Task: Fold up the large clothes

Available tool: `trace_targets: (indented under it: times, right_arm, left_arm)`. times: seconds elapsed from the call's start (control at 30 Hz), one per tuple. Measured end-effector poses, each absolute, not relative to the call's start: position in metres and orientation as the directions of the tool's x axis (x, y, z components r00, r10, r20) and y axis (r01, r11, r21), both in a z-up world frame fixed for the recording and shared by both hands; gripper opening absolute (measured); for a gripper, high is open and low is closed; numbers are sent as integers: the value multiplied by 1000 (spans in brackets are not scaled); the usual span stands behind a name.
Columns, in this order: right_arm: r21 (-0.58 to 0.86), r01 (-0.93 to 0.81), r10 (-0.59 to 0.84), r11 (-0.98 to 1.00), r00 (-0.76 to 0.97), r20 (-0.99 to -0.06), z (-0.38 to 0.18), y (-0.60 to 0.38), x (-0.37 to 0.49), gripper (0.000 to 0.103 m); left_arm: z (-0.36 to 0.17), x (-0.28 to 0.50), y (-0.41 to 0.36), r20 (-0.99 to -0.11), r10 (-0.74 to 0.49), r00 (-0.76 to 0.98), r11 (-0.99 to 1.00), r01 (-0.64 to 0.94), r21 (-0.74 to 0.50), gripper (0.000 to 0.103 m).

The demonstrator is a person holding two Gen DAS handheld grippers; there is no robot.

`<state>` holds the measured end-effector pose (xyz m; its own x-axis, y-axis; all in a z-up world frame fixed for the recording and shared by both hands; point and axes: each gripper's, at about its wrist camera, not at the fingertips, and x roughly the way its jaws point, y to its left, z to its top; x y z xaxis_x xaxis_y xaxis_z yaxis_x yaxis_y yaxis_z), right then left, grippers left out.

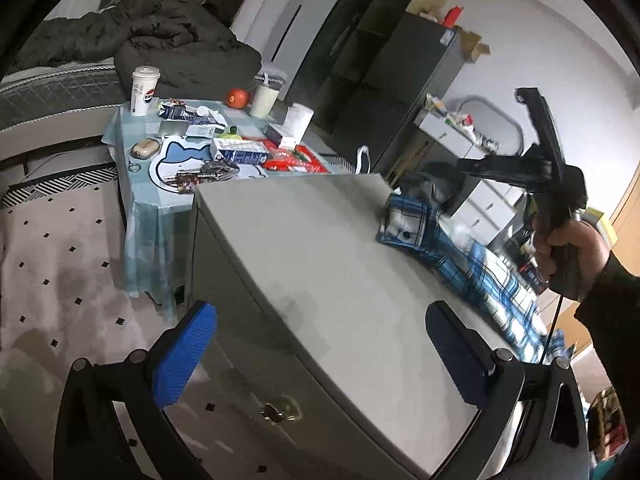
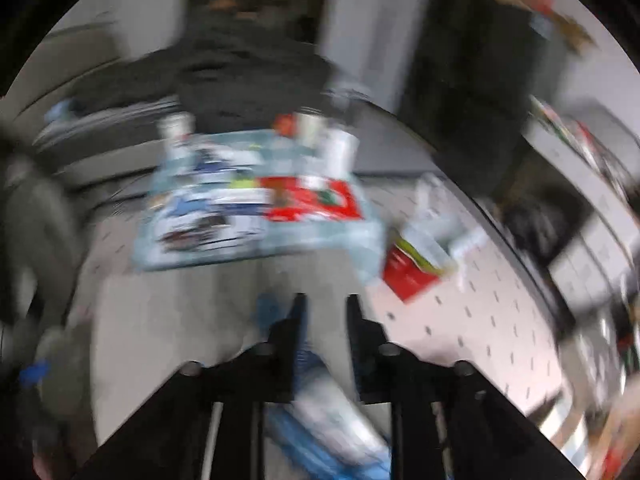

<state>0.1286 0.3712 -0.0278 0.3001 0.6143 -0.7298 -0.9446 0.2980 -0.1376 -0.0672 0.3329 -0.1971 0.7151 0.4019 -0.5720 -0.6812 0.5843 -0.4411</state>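
The grey cabinet [image 1: 320, 264] anchors the scene. Left of it and beyond stands a cluttered side table [image 1: 140, 136]. Above the cabinet's near corner the left gripper [image 1: 320, 344] hangs with jaws spread wide and empty. On the cabinet's right part lies the blue plaid shirt [image 1: 452, 256]. The right gripper [image 2: 323, 312], blurred, shows narrowly parted jaws with blue plaid cloth between them; whether it grips, I cannot tell.

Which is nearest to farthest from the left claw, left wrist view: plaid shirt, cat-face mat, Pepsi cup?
From the left claw:
1. plaid shirt, on the grey cabinet's right side
2. cat-face mat, near edge of the cluttered table
3. Pepsi cup, table's far left corner
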Motion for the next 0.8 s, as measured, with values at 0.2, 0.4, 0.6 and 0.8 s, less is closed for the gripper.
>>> trace_targets:
  times: [0.2,0.4,0.6,0.8]
  right_arm:
    - [-28,-898,685,439,355,-636,-7,281,148,65]
    - [106,-889,762,445,314,-566,-2,116,106,85]
    - [233,-798,762,556,377,-527,-24,-45,57,88]
    - [373,-706,782,602,429,-451,-34,-146,20,92]
  left_arm:
    - [-183,-17,348,-615,332,715,700,-624,-347,102]
    - [-187,79,374,-718,127,684,801,-498,-333,102]
    - [-205,111,401,-749,23,662,695,-549,-464,102]
    - [-213,123,408,-774,23,633,547,-655,-520,99]
